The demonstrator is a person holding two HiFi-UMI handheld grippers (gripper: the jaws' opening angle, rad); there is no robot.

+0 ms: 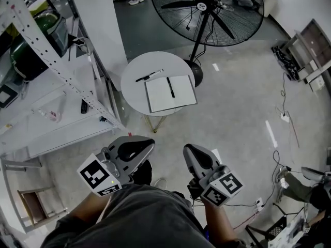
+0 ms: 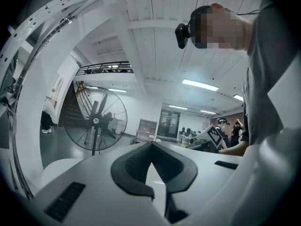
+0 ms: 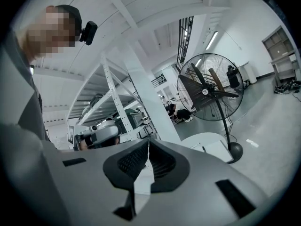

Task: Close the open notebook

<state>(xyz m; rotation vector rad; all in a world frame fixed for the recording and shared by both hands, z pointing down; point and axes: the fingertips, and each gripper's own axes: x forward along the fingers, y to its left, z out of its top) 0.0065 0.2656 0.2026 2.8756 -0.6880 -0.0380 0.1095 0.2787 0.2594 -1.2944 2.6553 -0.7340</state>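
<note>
Notebook [image 1: 170, 93] open flat on round desk [image 1: 135, 68]; closing not begun.
Lies spread with both pages up, pen [image 1: 170, 87] on it near the fold, marker [image 1: 149, 76] just beside its upper left corner. Everything left to do: reach the desk, probably lift the pen clear, then fold one cover over the other. Left tool [image 1: 149, 144] clenched, pads together, nothing between them, touching nothing. Right tool [image 1: 189, 150] likewise clenched and empty. Both held low by the body, side by side, well apart from the desk and pointing toward it. Would need to unclench before catching a page edge.
</note>
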